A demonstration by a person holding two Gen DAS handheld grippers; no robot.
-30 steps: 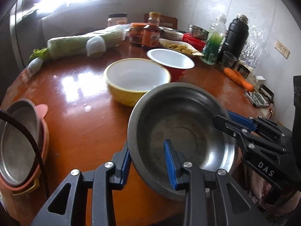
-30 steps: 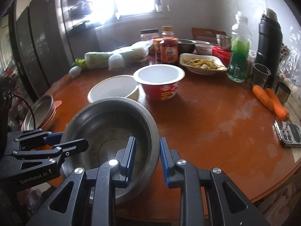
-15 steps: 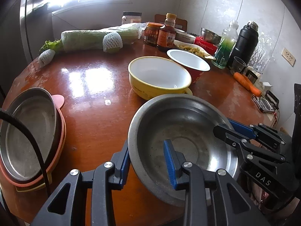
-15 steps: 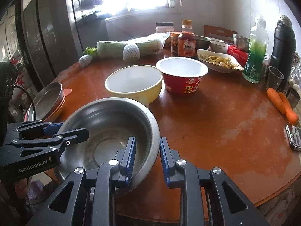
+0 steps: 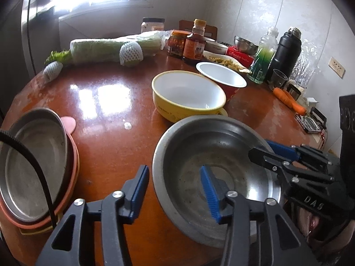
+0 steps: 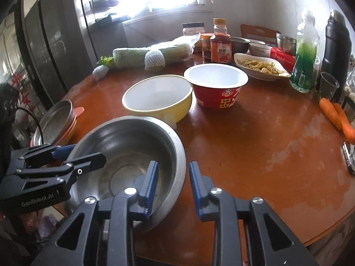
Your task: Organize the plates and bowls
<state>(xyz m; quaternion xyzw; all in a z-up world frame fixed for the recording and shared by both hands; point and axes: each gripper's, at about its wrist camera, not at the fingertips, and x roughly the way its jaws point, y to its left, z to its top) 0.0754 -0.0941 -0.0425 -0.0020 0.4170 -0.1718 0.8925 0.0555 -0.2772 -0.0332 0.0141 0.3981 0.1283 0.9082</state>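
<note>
Round brown table [image 6: 255, 146], near edge: a steel bowl [image 5: 213, 155] sits with its rim between both claws, the left gripper [image 5: 175, 190] and right gripper [image 6: 172, 184] having just spread apart, pads off. Beyond stands a yellow bowl [image 6: 159, 97], then a red bowl [image 6: 217, 88]; stacked plates [image 5: 33, 166] lie far left.

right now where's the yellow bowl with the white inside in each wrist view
Left wrist view: the yellow bowl with the white inside sits just right of centre, behind the large steel bowl.
Right wrist view: the same yellow bowl sits left of centre, again behind the steel bowl.
Shared landmark: the red paper noodle cup stands just right of it in both.
</note>
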